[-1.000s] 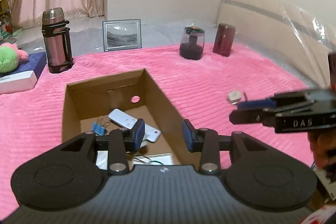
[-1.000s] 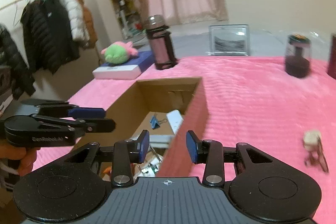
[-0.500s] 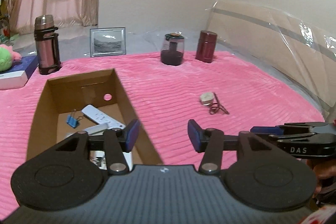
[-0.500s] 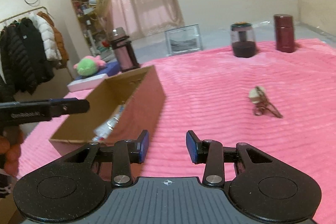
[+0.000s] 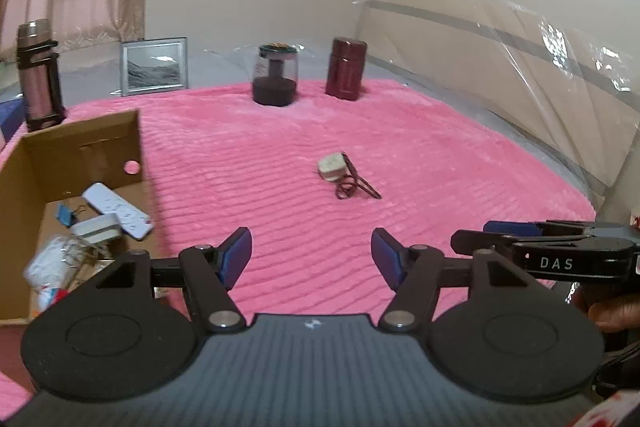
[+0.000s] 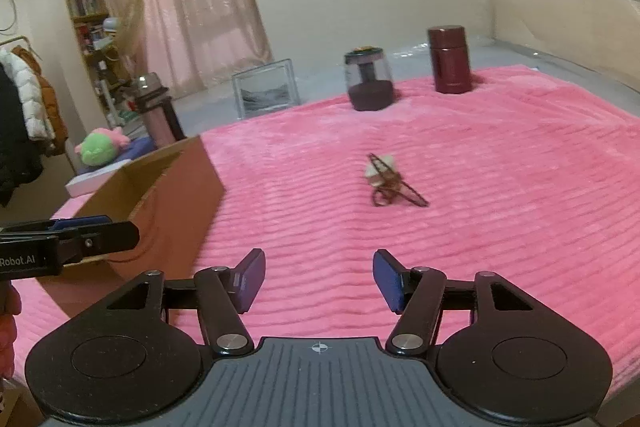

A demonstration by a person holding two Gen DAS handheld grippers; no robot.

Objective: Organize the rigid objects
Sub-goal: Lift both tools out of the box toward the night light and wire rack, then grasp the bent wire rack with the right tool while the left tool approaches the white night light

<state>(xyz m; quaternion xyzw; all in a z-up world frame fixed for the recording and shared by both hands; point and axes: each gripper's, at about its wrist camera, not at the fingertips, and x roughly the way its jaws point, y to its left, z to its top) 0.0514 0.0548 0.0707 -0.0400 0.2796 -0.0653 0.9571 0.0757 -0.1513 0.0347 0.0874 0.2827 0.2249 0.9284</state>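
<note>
A small beige plug-like block (image 5: pixel 331 167) and dark red scissors (image 5: pixel 354 183) lie together mid-bed on the pink blanket; they also show in the right wrist view as the block (image 6: pixel 379 171) and scissors (image 6: pixel 394 191). An open cardboard box (image 5: pixel 80 131) at the left holds a white remote (image 5: pixel 117 205), a blue binder clip (image 5: pixel 66 214) and other items. My left gripper (image 5: pixel 311 258) is open and empty, above the blanket right of the box. My right gripper (image 6: pixel 319 281) is open and empty, short of the scissors.
At the far edge stand a dark jar (image 5: pixel 275 75), a maroon canister (image 5: pixel 346 69), a picture frame (image 5: pixel 155 65) and a steel thermos (image 5: pixel 37 75). A plastic-wrapped headboard (image 5: pixel 520 75) runs along the right. The box's outer wall (image 6: pixel 168 195) is left of my right gripper.
Both grippers swung right, away from above the box toward the scissors and block. Both sets of jaws opened wider. The block and scissors have not moved.
</note>
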